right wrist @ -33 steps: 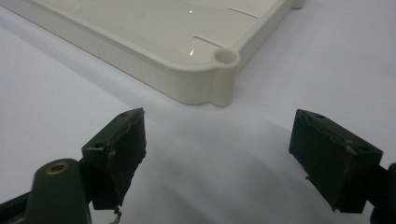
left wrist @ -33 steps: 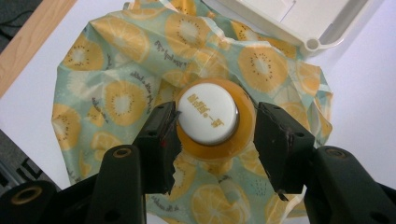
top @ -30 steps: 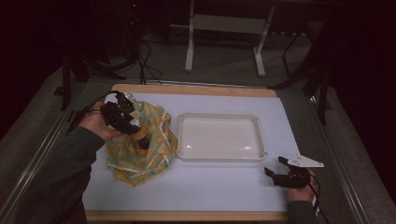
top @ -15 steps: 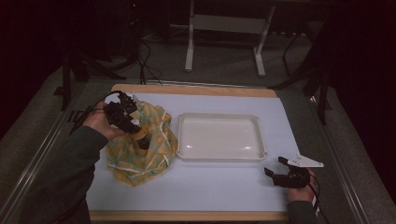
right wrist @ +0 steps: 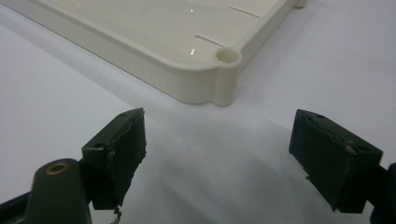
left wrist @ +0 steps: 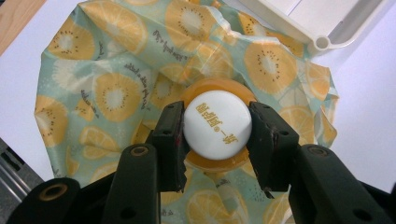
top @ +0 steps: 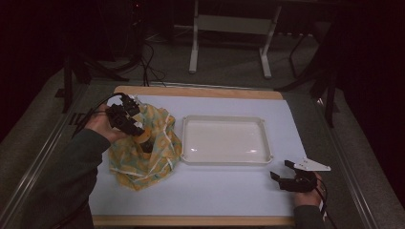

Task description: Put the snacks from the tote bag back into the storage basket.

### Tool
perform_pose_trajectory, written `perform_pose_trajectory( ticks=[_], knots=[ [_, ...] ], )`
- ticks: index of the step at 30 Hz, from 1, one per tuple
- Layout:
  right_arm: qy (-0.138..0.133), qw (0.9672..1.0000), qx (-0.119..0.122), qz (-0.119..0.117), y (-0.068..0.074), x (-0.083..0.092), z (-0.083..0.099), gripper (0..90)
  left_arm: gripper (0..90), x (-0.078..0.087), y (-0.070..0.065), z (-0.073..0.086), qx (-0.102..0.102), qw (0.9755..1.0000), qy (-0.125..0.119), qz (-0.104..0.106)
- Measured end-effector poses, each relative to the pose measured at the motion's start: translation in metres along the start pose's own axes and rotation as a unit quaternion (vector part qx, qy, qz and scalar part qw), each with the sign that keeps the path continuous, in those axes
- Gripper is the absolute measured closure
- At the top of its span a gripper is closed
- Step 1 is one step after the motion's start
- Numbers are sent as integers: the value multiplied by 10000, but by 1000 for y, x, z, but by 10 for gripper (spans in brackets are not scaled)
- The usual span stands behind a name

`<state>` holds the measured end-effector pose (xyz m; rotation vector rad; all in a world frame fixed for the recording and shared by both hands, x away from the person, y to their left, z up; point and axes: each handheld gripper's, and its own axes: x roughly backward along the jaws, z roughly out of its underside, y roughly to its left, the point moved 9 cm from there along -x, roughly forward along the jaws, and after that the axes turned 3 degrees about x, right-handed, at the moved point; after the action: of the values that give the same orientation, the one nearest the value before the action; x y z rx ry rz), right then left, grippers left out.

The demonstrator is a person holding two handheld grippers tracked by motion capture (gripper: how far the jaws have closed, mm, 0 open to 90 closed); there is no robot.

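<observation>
— Over at the left of the bench (top: 229, 191), what do we have in hand?

— Our left gripper (left wrist: 217, 140) has its fingers (left wrist: 170, 135) clamped on the white cap (left wrist: 217, 122) of an orange bottle (left wrist: 215, 161), one finger on each side of the cap. The bottle stands inside a fruit-print cloth bag (left wrist: 107, 79) (lemon and kiwi slices on pale green), which is bunched loosely around it on the bench.

— And where does the bag lie?

— Just left of the white tray (top: 224, 140), near its front left corner; we cannot tell whether cloth and tray touch.

— Our other hand?

— Our right gripper (right wrist: 217, 154) sits low over the bench near the front right corner of the tray, its fingers wide apart with nothing between them.
</observation>
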<state>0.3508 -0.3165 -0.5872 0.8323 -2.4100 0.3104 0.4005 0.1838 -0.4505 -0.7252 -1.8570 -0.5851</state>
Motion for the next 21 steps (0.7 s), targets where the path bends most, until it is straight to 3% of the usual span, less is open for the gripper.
perform_pose_trajectory(
  ticks=[12, 21],
  knots=[
    [8, 10000, 8, -1, 0, 0, 0, 182, 592, 2, -5, 1, -302, 9994, 75, 133],
    [12, 10000, 17, 2, 0, 0, 0, 183, 593, 3, -6, 1, -437, 9989, 136, 107]
  ],
)
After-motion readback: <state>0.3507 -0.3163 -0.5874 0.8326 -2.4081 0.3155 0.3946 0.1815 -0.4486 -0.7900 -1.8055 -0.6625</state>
